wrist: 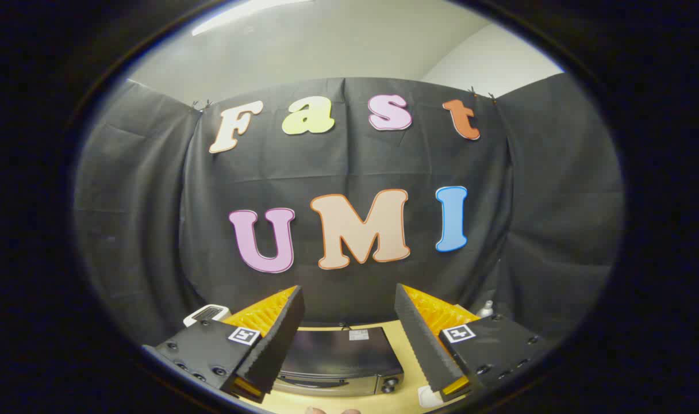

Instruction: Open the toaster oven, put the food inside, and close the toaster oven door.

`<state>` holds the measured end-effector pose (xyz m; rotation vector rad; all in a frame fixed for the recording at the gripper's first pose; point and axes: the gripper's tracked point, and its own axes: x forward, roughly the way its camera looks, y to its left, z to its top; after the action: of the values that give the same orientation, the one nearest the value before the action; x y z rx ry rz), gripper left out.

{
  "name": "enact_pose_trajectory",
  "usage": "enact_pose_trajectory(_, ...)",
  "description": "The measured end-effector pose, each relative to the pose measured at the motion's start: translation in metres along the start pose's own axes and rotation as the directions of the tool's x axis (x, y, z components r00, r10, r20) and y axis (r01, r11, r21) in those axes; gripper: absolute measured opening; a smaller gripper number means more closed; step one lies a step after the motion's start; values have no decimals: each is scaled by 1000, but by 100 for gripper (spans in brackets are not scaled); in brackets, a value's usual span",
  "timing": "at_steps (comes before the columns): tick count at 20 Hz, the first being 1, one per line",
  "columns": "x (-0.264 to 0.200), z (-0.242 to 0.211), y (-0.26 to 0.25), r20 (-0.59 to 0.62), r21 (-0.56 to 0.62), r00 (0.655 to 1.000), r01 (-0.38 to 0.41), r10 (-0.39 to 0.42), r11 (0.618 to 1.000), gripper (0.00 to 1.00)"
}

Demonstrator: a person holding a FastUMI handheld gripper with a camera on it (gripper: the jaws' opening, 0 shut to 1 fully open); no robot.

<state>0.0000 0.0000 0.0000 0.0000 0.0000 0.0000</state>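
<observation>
Above toaster oven (338, 359), jaws apart.

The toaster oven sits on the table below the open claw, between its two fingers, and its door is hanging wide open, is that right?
Not quite. The gripper view shows the toaster oven on the table, seen between the fingers of the open claw, but its door looks closed, not hanging open.
</observation>
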Motion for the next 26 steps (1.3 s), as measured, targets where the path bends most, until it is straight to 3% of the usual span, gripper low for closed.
enact_pose_trajectory(16, 12, -17, -4, -22, 12, 1000, -1, 2, 1000, 98)
enact_pose_trajectory(26, 37, -130, 25, -179, 44, 983, -19, 27, 999, 97)
